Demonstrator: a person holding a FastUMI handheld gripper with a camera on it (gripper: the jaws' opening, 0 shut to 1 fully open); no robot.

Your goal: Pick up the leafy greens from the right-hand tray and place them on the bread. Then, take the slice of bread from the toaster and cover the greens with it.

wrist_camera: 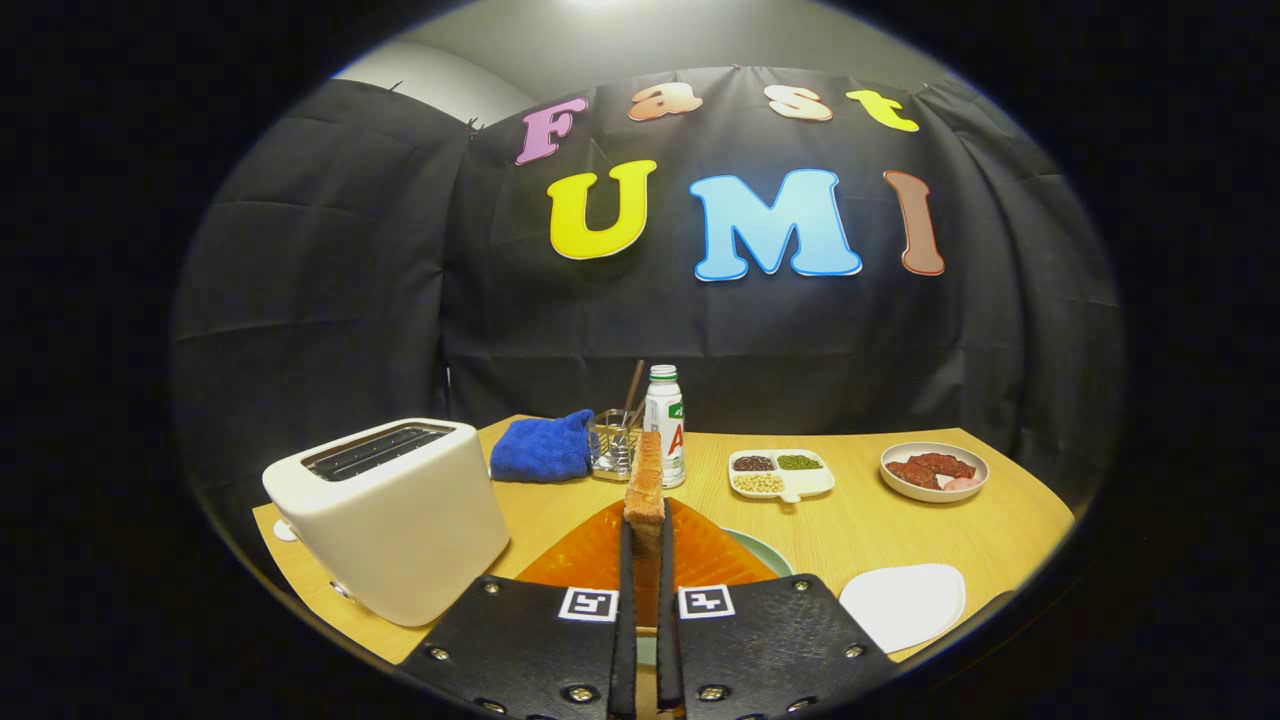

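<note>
A: What is the gripper [645, 610] doing?
B: Its fingers are clamped on the bread slice [645, 480], held upright on edge.
A: Where?
B: Above the orange mat [700, 555], beside the toaster [390, 515].

I see a wooden table [880, 535]. Near its left edge stands a toaster [390, 515]. Along the far edge: blue cloth [543, 447], wire basket [612, 445], bottle [665, 420], divided dish [782, 475], bowl [934, 471]. Orange mat [590, 555] sits mid-table; white tray [903, 604] by the near-right corner.
</note>
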